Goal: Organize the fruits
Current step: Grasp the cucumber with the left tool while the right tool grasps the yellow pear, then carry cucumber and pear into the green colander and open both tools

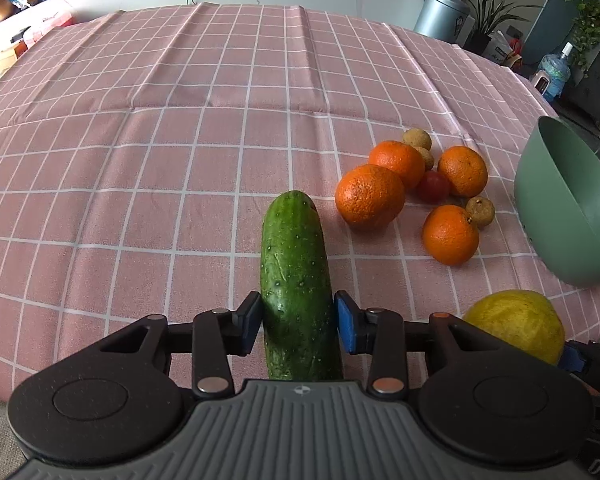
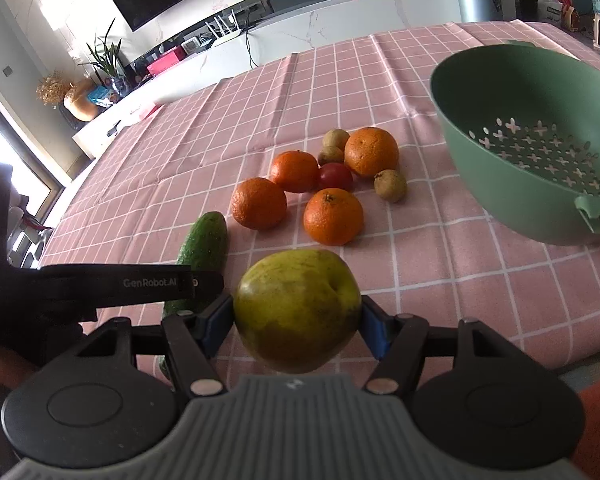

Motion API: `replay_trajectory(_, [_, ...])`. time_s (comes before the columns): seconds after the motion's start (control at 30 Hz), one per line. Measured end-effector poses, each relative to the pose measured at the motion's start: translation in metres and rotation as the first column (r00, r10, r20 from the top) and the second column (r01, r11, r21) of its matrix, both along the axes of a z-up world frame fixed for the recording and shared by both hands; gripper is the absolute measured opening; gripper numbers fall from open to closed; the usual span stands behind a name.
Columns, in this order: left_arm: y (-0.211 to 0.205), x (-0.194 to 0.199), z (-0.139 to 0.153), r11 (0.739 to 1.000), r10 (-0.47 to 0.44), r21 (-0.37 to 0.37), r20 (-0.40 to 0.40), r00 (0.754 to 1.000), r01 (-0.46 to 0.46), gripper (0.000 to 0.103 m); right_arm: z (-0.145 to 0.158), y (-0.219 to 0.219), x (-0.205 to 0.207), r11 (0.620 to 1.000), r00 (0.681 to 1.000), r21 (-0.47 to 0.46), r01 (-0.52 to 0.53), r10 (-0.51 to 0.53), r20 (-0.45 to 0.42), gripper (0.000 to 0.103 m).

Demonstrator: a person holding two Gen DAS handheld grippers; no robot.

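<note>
Both pairs of jaws are clamped on produce: the left gripper (image 1: pixel 296 322) pinches a cucumber (image 1: pixel 294 272) near its rear end, and the right gripper (image 2: pixel 298 320) squeezes a yellow-green apple (image 2: pixel 298 308) across its middle. Whether either is lifted off the cloth (image 1: pixel 140 160) I cannot tell. The two grippers sit just beside each other, so swinging either toward the bowl (image 2: pixel 532 152) could knock the other. The cucumber, held far back, could droop or pivot in the pads and hit the oranges (image 1: pixel 370 196), sending them rolling. The apple's round, smooth skin may slip. On the cloth I count four oranges, one tomato (image 2: pixel 335 177) and three small brown fruits (image 2: pixel 390 186). The bowl looks empty.
</note>
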State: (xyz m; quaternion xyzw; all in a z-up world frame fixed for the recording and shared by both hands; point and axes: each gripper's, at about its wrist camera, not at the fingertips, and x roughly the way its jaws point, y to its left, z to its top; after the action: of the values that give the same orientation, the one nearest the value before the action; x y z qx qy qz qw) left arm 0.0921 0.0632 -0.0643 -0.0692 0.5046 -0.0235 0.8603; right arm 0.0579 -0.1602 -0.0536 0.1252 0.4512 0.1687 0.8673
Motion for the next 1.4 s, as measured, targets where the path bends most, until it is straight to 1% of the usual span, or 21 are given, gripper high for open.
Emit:
replay_trajectory(0.03, [-0.001, 0.0, 0.0, 1.0, -0.001, 0.016, 0.014, 1.0, 0.001, 0.046, 0.001, -0.002, -0.002, 1.0, 1.0, 0.001, 0.004, -0.004, 0.0, 0.063])
replay_trajectory(0.13, [-0.005, 0.0, 0.0, 0.999, -0.015, 0.037, 0.027, 1.0, 0.014, 0.044, 0.004, -0.007, -0.008, 1.0, 1.0, 0.005, 0.015, -0.015, 0.0, 0.063])
replay_trajectory(0.2, [-0.006, -0.001, 0.0, 0.999, -0.026, 0.032, 0.034, 0.999, 0.025, 0.043, 0.006, -0.011, -0.013, 1.0, 1.0, 0.007, 0.025, -0.025, 0.002, 0.063])
replay_trajectory(0.27, [-0.009, -0.004, 0.003, 0.998, -0.038, 0.051, 0.051, 0.998, 0.035, 0.042, 0.008, -0.015, -0.017, 0.999, 0.999, 0.009, 0.034, -0.034, 0.007, 0.063])
replay_trajectory(0.37, [-0.013, -0.008, 0.013, 0.996, -0.052, 0.073, 0.088, 0.995, 0.046, 0.042, 0.016, -0.023, -0.023, 0.999, 0.999, 0.016, 0.045, -0.046, 0.028, 0.063])
replay_trajectory(0.57, [-0.034, -0.018, 0.048, 0.991, -0.105, 0.094, 0.139, 0.985, 0.093, 0.042, 0.04, -0.045, -0.032, 0.998, 0.993, 0.015, 0.065, -0.066, 0.093, 0.063])
replay_trajectory(0.73, [-0.062, -0.019, 0.084, 0.985, -0.17, 0.055, 0.22, 0.961, 0.162, 0.042, 0.059, -0.068, -0.028, 0.996, 0.987, -0.004, 0.084, -0.083, 0.136, 0.063])
replay_trajectory(0.87, [-0.094, -0.006, 0.108, 0.974, -0.227, 0.043, 0.275, 0.934, 0.224, 0.042, 0.075, -0.091, -0.02, 0.994, 0.981, -0.034, 0.1, -0.093, 0.169, 0.063])
replay_trajectory(0.97, [-0.115, 0.009, 0.119, 0.966, -0.252, 0.018, 0.297, 0.921, 0.258, 0.042, 0.083, -0.11, -0.011, 0.991, 0.978, -0.067, 0.115, -0.101, 0.183, 0.063])
replay_trajectory(1.03, [-0.129, 0.019, 0.123, 0.96, -0.268, 0.007, 0.304, 0.914, 0.279, 0.042, 0.087, -0.121, -0.003, 0.989, 0.977, -0.089, 0.119, -0.101, 0.188, 0.063])
replay_trajectory(1.2, [-0.167, 0.042, 0.128, 0.94, -0.329, 0.017, 0.326, 0.886, 0.342, 0.042, 0.092, -0.144, 0.02, 0.983, 0.977, -0.144, 0.118, -0.088, 0.197, 0.063])
replay_trajectory(1.33, [-0.191, 0.061, 0.125, 0.923, -0.367, 0.007, 0.303, 0.879, 0.384, 0.042, 0.086, -0.156, 0.043, 0.977, 0.981, -0.187, 0.1, -0.066, 0.18, 0.063])
replay_trajectory(1.4, [-0.201, 0.07, 0.121, 0.914, -0.393, 0.018, 0.287, 0.874, 0.405, 0.042, 0.081, -0.16, 0.053, 0.975, 0.985, -0.207, 0.082, -0.047, 0.167, 0.063])
